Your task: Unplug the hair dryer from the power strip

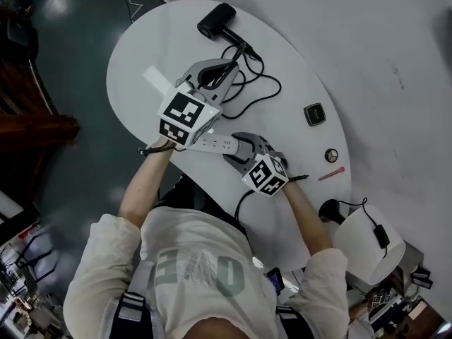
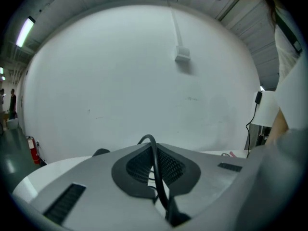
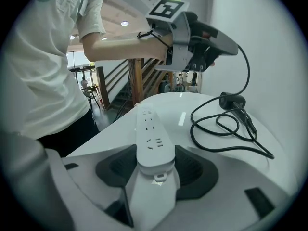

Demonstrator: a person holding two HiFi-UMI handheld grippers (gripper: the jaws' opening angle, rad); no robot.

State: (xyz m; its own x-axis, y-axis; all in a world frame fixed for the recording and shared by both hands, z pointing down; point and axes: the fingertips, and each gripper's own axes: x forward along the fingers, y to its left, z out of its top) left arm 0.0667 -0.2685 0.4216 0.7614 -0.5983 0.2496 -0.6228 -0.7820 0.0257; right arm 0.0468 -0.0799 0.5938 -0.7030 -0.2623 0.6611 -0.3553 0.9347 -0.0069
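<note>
The black hair dryer [image 1: 215, 21] lies at the table's far end, its cord [image 1: 248, 83] in loose loops on the white top. My left gripper [image 1: 227, 69] hovers above the table, shut on the plug end of that cord [image 2: 154, 153], which arches up between the closed pads. From the right gripper view the cord [image 3: 245, 76] hangs from the raised left gripper [image 3: 226, 44] down to the dryer [image 3: 232, 101]. The white power strip [image 3: 150, 134] rests on the table, all its visible sockets empty. My right gripper [image 3: 155, 160] is shut on its near end.
A small black square device [image 1: 314, 114], a round knob [image 1: 331, 155] and a red pen [image 1: 330, 174] sit on the table's right side. A white round lamp shade [image 1: 367, 242] with a black cable stands beyond the near right edge. A white flat strip [image 1: 157, 80] lies left.
</note>
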